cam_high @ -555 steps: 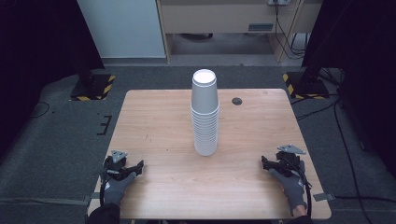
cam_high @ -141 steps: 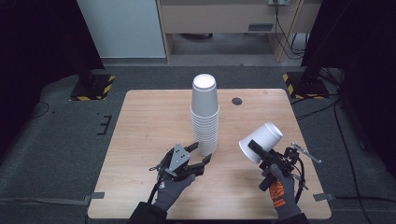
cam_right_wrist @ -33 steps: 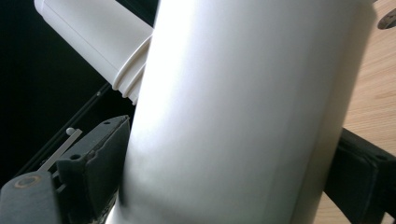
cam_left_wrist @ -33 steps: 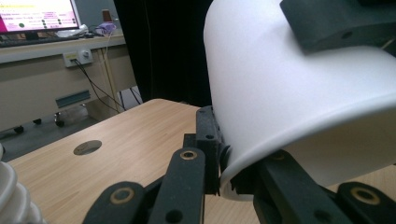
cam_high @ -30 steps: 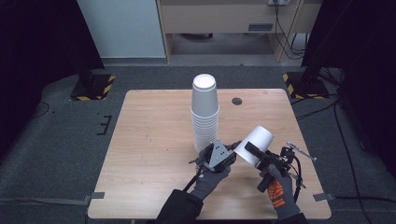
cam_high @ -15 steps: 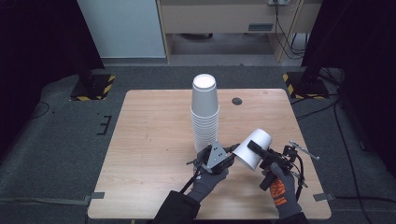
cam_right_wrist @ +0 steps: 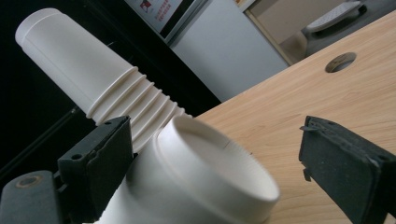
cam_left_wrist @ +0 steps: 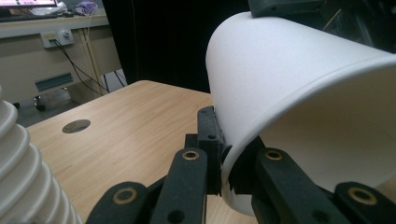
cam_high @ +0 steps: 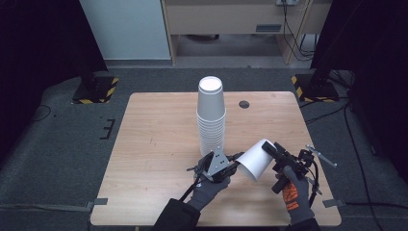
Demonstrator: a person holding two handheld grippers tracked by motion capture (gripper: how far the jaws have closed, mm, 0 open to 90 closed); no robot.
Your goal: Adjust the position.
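A tall stack of white paper cups stands upside down in the middle of the wooden table; the same stack appears behind the jaws in the right gripper view. A single white cup lies tilted in the air near the front right. My left gripper is shut on the rim of that cup, one jaw inside and one outside. My right gripper stands open around the cup's base; its left jaw is against the cup, its right jaw well clear.
A round cable hole sits in the table behind and to the right of the stack. Yellow-and-black striped stand feet rest on the floor at both far corners. A cabinet stands beyond the table.
The single cup has tipped and sunk slightly toward the left gripper. Both hands have stayed almost where they were.
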